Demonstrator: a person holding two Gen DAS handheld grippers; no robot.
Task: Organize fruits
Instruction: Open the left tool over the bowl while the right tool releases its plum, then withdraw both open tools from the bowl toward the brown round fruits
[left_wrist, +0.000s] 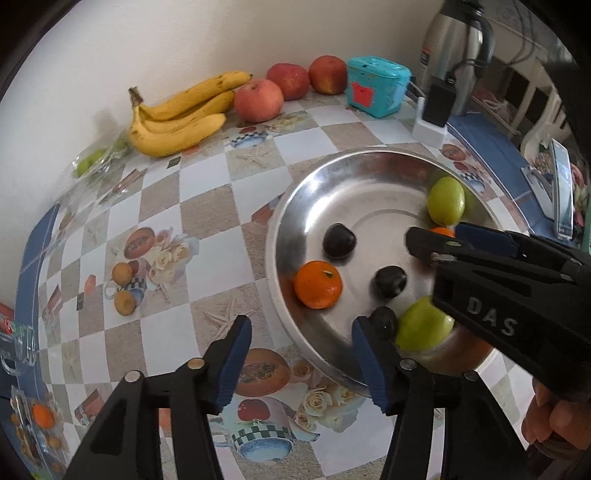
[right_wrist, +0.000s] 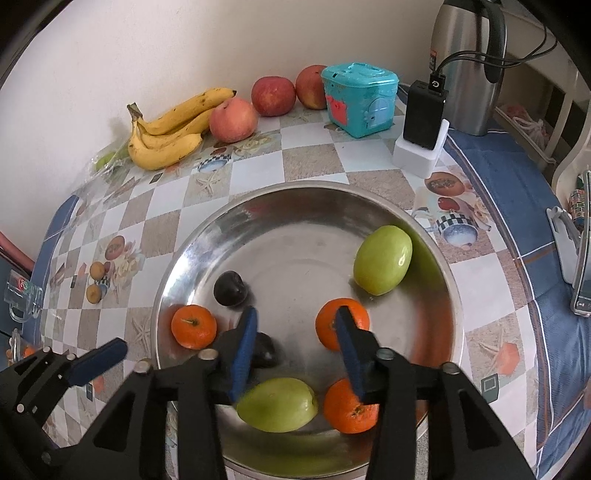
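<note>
A steel bowl (right_wrist: 295, 192) holds three oranges (right_wrist: 194, 326), two green fruits (right_wrist: 382, 260) and dark plums (right_wrist: 231, 288). My right gripper (right_wrist: 297, 343) hangs open above the bowl's middle; nothing is pressed between its blue pads. An orange (right_wrist: 341, 323) lies past the right pad and a plum (right_wrist: 264, 354) by the left one. My left gripper (left_wrist: 301, 347) stands open over the bowl's (left_wrist: 369, 153) near left rim, with only tablecloth and rim between its fingers. Bananas (left_wrist: 177, 118) and three red apples (left_wrist: 258, 99) lie against the back wall.
A teal box (right_wrist: 360, 99), a black charger on a white dock (right_wrist: 423, 122) and a steel flask (right_wrist: 465, 66) stand at the back right. A phone on a stand (right_wrist: 581, 273) is at the right edge, a glass mug (left_wrist: 18, 350) at the left, and a plastic bag (left_wrist: 99, 158) beside the bananas.
</note>
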